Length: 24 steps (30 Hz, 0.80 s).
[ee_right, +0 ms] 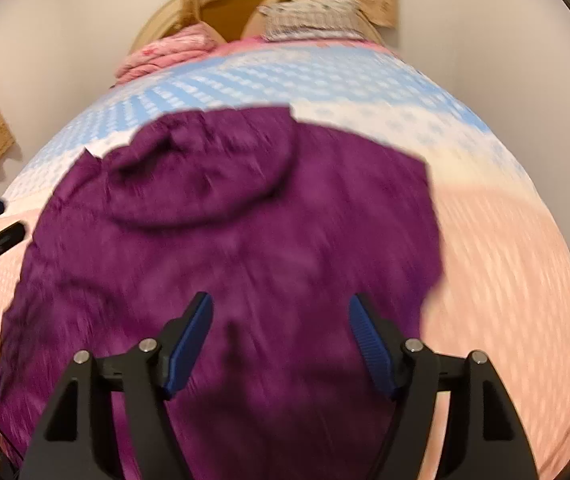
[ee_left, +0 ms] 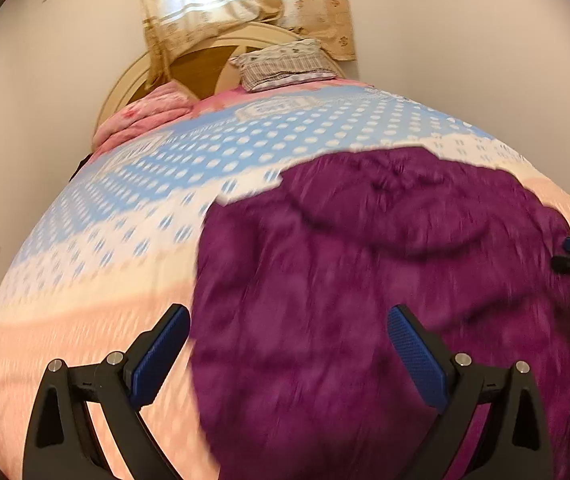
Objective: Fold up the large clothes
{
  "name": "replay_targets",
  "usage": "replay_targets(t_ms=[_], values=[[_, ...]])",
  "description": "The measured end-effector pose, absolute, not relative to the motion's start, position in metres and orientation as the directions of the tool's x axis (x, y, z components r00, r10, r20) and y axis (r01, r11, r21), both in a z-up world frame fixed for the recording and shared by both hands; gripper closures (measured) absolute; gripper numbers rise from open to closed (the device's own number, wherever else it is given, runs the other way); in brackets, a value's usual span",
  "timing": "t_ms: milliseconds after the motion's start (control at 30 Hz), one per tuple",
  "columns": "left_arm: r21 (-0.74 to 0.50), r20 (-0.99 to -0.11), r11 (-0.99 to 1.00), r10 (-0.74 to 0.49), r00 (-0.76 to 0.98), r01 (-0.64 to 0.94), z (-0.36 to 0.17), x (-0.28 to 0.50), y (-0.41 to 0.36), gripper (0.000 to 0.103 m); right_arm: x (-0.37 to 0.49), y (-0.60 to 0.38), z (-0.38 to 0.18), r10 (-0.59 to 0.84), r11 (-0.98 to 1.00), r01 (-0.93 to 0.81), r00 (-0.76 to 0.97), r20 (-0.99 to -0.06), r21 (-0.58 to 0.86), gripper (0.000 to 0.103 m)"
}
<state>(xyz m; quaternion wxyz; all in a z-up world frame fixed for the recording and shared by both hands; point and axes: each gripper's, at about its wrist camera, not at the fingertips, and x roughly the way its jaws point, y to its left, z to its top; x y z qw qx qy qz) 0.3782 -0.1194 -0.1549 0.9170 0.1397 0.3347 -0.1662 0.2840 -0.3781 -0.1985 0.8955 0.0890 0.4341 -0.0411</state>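
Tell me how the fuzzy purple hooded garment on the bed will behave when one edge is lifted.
The fuzzy purple hooded garment is probably floppy: it lies in soft creases, so a lifted edge should drape and drag the rest. Its plush pile suggests some bulk and grip on the patterned bedsheet, so it likely slides little.

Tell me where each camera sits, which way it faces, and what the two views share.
Left wrist: rides the left hand-held gripper, looking forward and down across the bed toward the headboard; its own open fingers show, and the right hand-held gripper pokes in at the right edge.
Right wrist: rides the right hand-held gripper, aimed down at the purple garment; its own open fingers show, the left hand-held gripper at the left edge.
Shared: garment, bed, headboard, pink blanket, pillow, curtain.
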Motion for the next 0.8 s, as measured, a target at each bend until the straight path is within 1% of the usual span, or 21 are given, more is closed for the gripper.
replay_targets(t_ms=[100, 200, 300, 400, 633, 800], values=[[0.134, -0.676, 0.919, -0.189, 0.712, 0.371, -0.172, 0.348, -0.094, 0.004, 0.248, -0.385, -0.207, -0.008, 0.971, 0.194, 0.618, -0.786, 0.143, 0.025], [0.108, -0.711, 0.929, -0.176, 0.681, 0.353, -0.190, 0.324, -0.074, 0.004, 0.215, -0.387, -0.213, -0.030, 0.963, 0.230, 0.615, -0.788, 0.142, 0.023], [0.078, -0.728, 0.936, -0.181, 0.661, 0.342, -0.203, 0.302, -0.059, 0.004, 0.190, -0.386, -0.217, -0.041, 0.957, 0.252, 0.609, -0.792, 0.144, 0.023], [0.083, -0.735, 0.938, -0.170, 0.656, 0.336, -0.213, 0.280, -0.048, 0.004, 0.169, -0.382, -0.218, -0.046, 0.954, 0.260, 0.614, -0.788, 0.146, 0.023], [0.046, -0.744, 0.948, -0.178, 0.644, 0.316, -0.224, 0.253, -0.034, 0.004, 0.137, -0.368, -0.227, -0.064, 0.952, 0.273, 0.625, -0.778, 0.141, 0.021], [0.052, -0.742, 0.943, -0.183, 0.645, 0.327, -0.226, 0.233, -0.032, 0.004, 0.122, -0.357, -0.231, -0.072, 0.951, 0.277, 0.627, -0.776, 0.135, 0.020]])
